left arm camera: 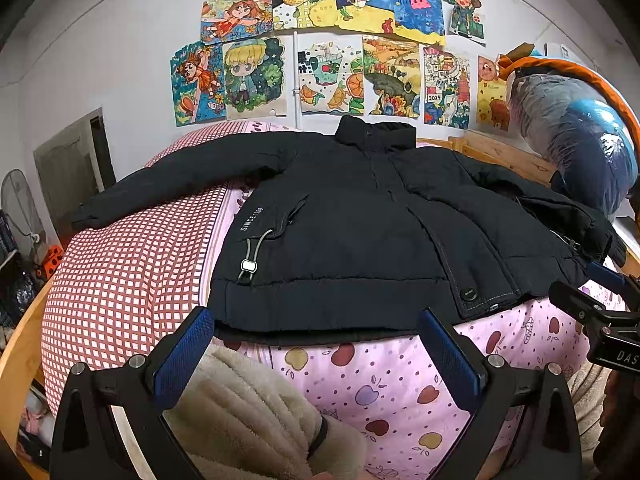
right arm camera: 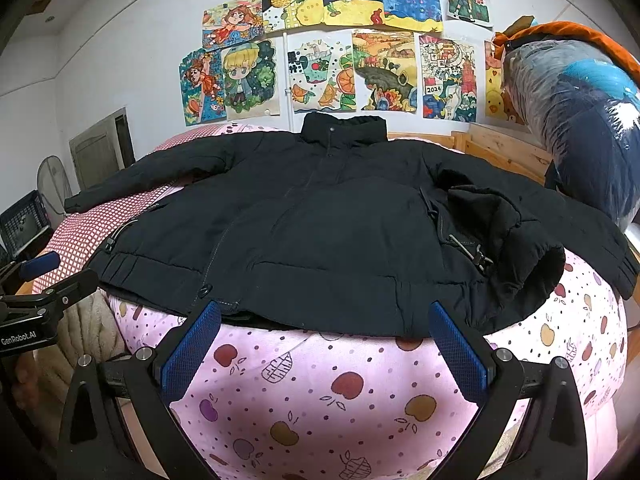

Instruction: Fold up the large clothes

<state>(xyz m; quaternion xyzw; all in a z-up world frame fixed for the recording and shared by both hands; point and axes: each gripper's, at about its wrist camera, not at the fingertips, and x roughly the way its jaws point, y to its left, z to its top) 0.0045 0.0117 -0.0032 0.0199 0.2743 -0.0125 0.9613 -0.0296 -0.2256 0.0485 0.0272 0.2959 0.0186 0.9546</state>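
A large black padded jacket (left arm camera: 352,216) lies face up on the bed, collar toward the wall, left sleeve stretched out over the checked pillow. It also shows in the right wrist view (right arm camera: 320,224), where its right sleeve is folded in over the body with the cuff near the hem. My left gripper (left arm camera: 316,344) is open and empty, just short of the jacket's hem on its left half. My right gripper (right arm camera: 326,340) is open and empty, just short of the hem on its right half. The right gripper also shows in the left wrist view (left arm camera: 592,296), and the left gripper in the right wrist view (right arm camera: 52,276).
The pink fruit-print bedding (right arm camera: 320,392) covers the bed. A red checked pillow (left arm camera: 124,272) lies at the left. A beige fleece blanket (left arm camera: 256,416) sits at the near edge. A plastic-wrapped bundle (left arm camera: 576,140) stands at the right by the wooden bed frame (left arm camera: 504,156). Drawings cover the wall.
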